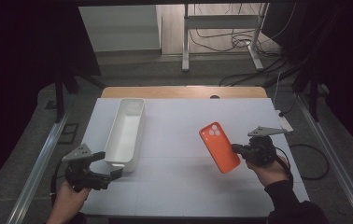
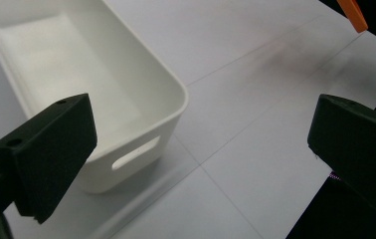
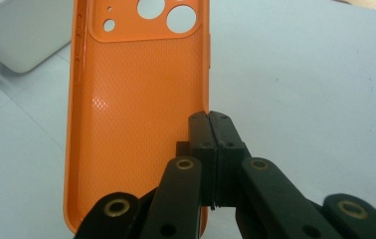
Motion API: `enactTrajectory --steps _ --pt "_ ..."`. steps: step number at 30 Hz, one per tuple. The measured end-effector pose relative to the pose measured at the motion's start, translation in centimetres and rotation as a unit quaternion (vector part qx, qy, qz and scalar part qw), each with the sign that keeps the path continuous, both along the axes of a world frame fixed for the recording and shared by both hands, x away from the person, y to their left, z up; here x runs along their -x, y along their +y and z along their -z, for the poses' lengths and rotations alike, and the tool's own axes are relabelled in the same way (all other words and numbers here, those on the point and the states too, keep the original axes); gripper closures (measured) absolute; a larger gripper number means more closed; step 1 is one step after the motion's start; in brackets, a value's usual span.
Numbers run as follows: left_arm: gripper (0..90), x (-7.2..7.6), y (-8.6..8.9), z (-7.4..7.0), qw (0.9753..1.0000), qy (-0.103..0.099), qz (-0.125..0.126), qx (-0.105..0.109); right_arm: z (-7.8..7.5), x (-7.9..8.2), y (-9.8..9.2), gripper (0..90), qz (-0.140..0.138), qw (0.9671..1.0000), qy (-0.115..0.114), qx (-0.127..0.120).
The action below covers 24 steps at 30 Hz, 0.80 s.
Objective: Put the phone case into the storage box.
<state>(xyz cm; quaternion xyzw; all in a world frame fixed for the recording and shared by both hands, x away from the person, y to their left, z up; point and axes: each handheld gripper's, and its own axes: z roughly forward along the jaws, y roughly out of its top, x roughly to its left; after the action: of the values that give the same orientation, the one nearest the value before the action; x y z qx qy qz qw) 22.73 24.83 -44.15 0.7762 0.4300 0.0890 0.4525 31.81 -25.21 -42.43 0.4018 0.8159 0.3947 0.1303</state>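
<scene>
Your right gripper (image 1: pixel 236 148) pinches one long edge of the orange phone case (image 1: pixel 218 147), jaws pressed together on its rim, holding it above the white table (image 1: pixel 179 140), well to the right of the white bin (image 1: pixel 125 130). Your left gripper (image 1: pixel 110 164) sits just beside the bin's near end, jaws spread wide with nothing between them.

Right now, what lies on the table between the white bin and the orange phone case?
Nothing: in the high view, the table is bare between the white bin and the orange phone case.
</scene>
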Motion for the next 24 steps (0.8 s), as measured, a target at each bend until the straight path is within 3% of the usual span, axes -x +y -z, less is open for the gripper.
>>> enactTrajectory --steps 5,12,24 --pt "0.0 -0.9 -0.8 -0.4 0.9999 0.001 0.015 0.007 -0.3 0.0 0.5 88.6 -0.004 1.0 -0.007 0.001" --pt "0.0 -1.5 -2.0 -0.5 0.9993 0.0 0.037 -0.001 -0.5 0.1 1.1 88.6 -0.008 0.9999 -0.014 -0.001" --pt "0.0 -3.4 -3.8 -0.7 0.9981 0.013 0.054 0.027 -0.7 0.1 2.0 88.6 -0.015 0.9997 -0.021 -0.002"
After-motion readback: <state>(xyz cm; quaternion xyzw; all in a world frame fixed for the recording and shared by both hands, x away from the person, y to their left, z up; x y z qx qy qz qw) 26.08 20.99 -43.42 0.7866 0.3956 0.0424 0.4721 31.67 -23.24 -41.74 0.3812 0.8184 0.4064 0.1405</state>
